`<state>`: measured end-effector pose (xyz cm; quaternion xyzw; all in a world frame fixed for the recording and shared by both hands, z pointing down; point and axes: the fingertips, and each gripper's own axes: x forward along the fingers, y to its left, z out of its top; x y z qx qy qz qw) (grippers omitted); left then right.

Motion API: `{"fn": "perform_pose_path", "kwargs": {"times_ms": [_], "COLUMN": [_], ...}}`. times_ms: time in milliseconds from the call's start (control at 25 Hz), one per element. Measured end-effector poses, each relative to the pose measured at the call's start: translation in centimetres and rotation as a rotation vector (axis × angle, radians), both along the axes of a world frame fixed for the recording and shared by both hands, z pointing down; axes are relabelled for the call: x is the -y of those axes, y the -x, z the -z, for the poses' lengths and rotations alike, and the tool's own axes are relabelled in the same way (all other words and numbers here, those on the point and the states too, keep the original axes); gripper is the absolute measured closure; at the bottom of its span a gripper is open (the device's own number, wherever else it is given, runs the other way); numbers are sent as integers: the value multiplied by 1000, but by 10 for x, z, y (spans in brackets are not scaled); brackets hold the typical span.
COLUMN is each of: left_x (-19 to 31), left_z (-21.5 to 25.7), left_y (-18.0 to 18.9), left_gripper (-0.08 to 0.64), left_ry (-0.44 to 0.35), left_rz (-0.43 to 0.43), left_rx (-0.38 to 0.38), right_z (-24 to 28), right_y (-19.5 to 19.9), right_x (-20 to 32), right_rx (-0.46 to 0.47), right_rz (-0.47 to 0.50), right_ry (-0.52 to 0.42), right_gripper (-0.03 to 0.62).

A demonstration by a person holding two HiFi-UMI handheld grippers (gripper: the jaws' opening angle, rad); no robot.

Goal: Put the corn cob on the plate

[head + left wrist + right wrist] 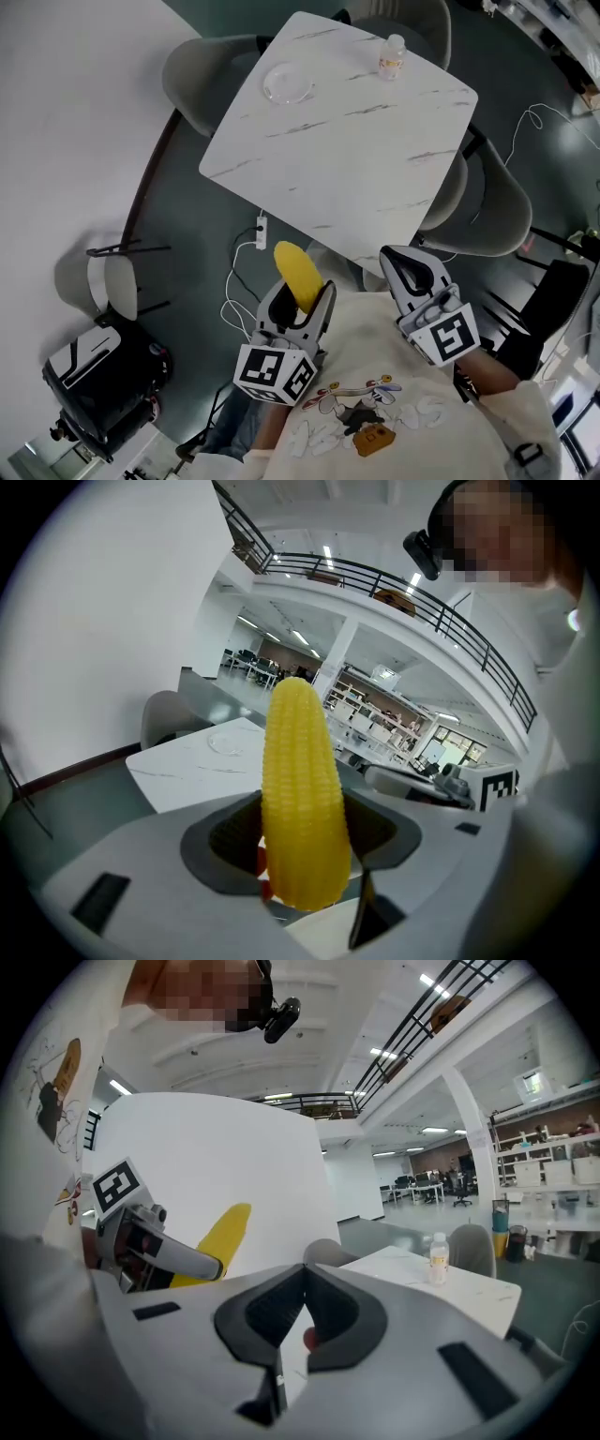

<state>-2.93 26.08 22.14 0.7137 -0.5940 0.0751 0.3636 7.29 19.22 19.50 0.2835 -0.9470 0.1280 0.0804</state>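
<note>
The left hand-held gripper (302,300) clamped the lower end of the upright corn cob (292,267), off the table (356,159) beyond its near edge, well apart from the plate (288,82) by the far left corner; the cob looked light and stiff; the right hand-held gripper (405,261) was closed, empty

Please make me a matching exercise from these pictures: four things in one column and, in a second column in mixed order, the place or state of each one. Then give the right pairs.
Things:
1. corn cob
2. plate
3. bottle
4. right gripper

Places or states:
A. jaws together, nothing between them
B. standing upright on the table, white cap on top
C. clamped in the left gripper, tip pointing out past the jaws
D. clear, lying flat on the table

Pairs: 1-C, 2-D, 3-B, 4-A
</note>
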Motion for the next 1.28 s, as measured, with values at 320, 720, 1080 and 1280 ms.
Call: {"fn": "perform_pose_path", "kwargs": {"times_ms": [320,720,1080,1280], "left_x": [61,109,152,182], "left_z": [-20,-60,-99,-120], "left_y": [27,57,87,107], "left_gripper": [296,296,296,296], "left_ry": [24,78,121,139], "left_rz": [-57,-86,-87,-91], "left_rx": [-17,-38,-71,-70], "right_z": [0,-49,-73,-96], "right_y": [32,71,104,123], "right_x": [63,114,157,176], "right_rx": [-13,-100,-132,-167], "right_rz": [-101,-103,-133,-121], "right_ry": [-38,32,55,80], "right_gripper": [588,588,588,588]}}
